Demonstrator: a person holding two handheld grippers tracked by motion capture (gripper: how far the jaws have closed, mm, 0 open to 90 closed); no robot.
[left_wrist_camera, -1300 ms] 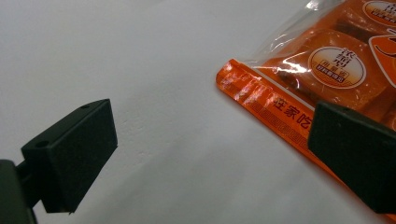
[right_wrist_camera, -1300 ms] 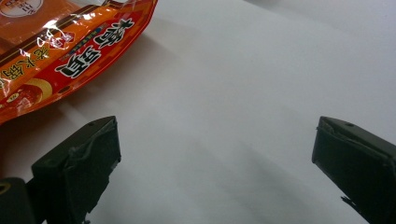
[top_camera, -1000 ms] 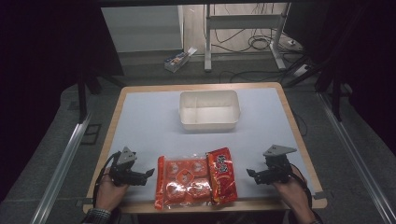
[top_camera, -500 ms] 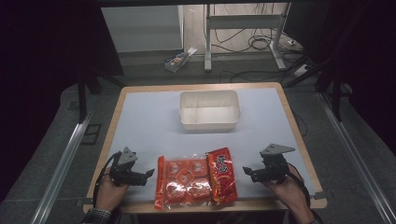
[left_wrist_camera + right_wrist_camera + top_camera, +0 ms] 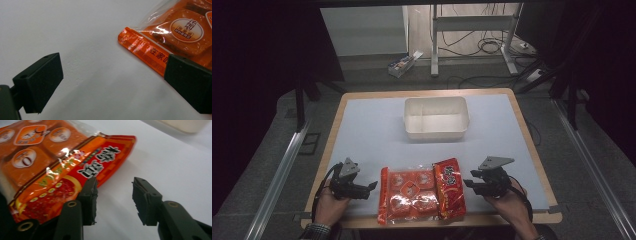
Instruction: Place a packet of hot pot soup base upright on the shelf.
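A: What is changing?
B: The right gripper (image 5: pixel 469 184) is edging leftward, jaws spread and empty, nearing the glossy red foil packet (image 5: pixel 450 188) beside the clear orange multipack bag (image 5: pixel 407 191).
A: And the left gripper (image 5: pixel 371 188)?
B: Staying put, wide apart; the white plastic bin (image 5: pixel 435 118) is waiting, empty.

Table (image 5: pixel 362 130): white bin (image 5: pixel 435 118), orange pack (image 5: pixel 406 192), red packet (image 5: pixel 451 187)
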